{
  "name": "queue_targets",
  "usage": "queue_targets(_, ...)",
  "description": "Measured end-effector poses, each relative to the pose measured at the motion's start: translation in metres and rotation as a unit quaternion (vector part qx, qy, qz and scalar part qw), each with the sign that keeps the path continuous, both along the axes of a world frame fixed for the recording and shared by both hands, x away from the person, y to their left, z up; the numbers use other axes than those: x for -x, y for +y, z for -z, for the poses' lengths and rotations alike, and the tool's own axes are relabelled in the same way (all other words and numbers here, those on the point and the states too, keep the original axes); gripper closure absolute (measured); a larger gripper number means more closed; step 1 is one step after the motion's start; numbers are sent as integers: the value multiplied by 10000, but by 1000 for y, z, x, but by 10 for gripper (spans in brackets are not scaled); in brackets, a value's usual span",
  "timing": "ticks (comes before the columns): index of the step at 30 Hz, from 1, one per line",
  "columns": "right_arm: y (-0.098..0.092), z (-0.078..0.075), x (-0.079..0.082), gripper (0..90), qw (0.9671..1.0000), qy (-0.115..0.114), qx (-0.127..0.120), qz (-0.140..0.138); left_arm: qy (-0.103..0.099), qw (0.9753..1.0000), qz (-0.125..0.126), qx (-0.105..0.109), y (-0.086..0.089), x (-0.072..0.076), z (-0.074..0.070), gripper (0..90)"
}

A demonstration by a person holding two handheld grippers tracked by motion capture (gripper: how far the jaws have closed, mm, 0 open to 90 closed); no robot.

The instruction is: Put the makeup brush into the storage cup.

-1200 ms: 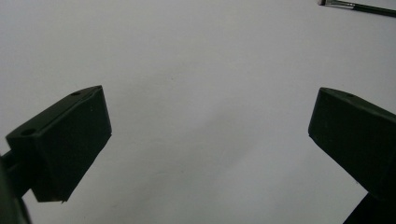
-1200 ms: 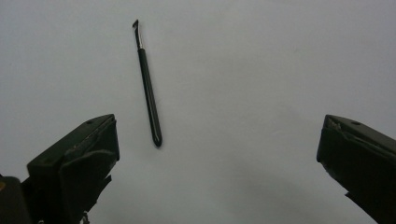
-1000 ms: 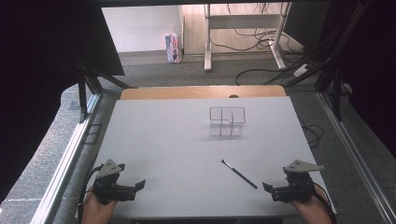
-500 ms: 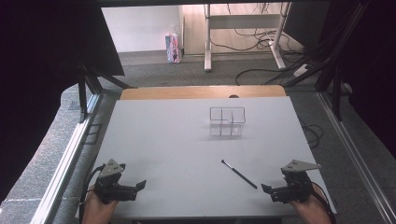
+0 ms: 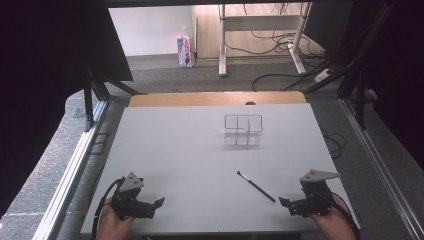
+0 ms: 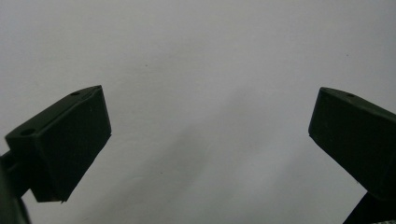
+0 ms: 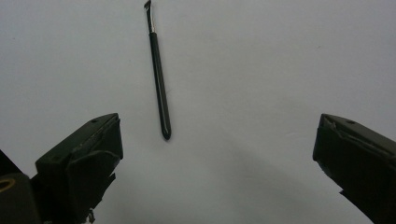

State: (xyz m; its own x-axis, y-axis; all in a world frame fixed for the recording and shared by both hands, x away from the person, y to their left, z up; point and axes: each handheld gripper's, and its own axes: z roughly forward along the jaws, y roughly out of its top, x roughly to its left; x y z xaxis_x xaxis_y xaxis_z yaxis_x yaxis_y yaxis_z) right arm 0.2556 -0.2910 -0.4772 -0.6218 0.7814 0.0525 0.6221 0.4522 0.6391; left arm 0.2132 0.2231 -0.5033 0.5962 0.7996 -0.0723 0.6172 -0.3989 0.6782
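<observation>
Your left gripper (image 5: 159, 202) and right gripper (image 5: 283, 201): jaws released, empty. Brush (image 7: 159, 84) at 12 o'clock from right jaws, tip cut off.

A plain white desk (image 5: 175, 150) with a tan wooden strip along its far edge carries a clear colourless box (image 5: 243, 130), a black brush (image 5: 256, 186), and two black claws with grey top plates.
</observation>
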Motion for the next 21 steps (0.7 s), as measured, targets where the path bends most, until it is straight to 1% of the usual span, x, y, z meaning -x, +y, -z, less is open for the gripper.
queue_targets(2,0,-1,-1,7,10000,31,26,-16,15,9999,77,-95,-3,0,1,0)
queue_targets(3,0,-1,-1,7,10000,31,26,-16,15,9999,77,-95,-3,0,1,0)
queue_targets(4,1,-1,-1,3,9999,64,95,-14,43,9998,130,-135,-5,-1,1,0)
queue_targets(7,0,-2,-2,3,9999,117,122,-30,28,9996,184,-199,-8,-1,1,0)
queue_targets(11,0,-5,-4,22,9998,134,130,-93,18,9998,158,-157,-6,-1,1,0)
queue_targets(13,1,-6,-5,28,9997,120,164,-129,17,9999,132,-90,-4,-1,1,0)
queue_targets(14,1,-6,-5,28,9997,120,164,-129,17,9999,132,-90,-4,-1,1,0)
queue_targets(15,2,-6,-5,34,9994,91,266,-179,-10,10000,95,-14,-2,0,0,0)
queue_targets(17,2,-5,-6,34,9992,61,333,-204,-64,9999,4,97,3,0,-1,0)
queue_targets(18,2,-5,-6,34,9992,61,333,-204,-64,9999,4,97,3,0,-1,0)
queue_targets(19,2,-4,-7,35,9991,115,348,-232,-97,9997,-50,201,6,0,-2,0)
queue_targets(20,2,-4,-8,36,9990,126,360,-228,-97,9997,-50,201,6,0,-2,0)
queue_targets(21,2,-4,-9,37,9989,146,396,-220,-109,9996,-101,260,9,1,-2,0)
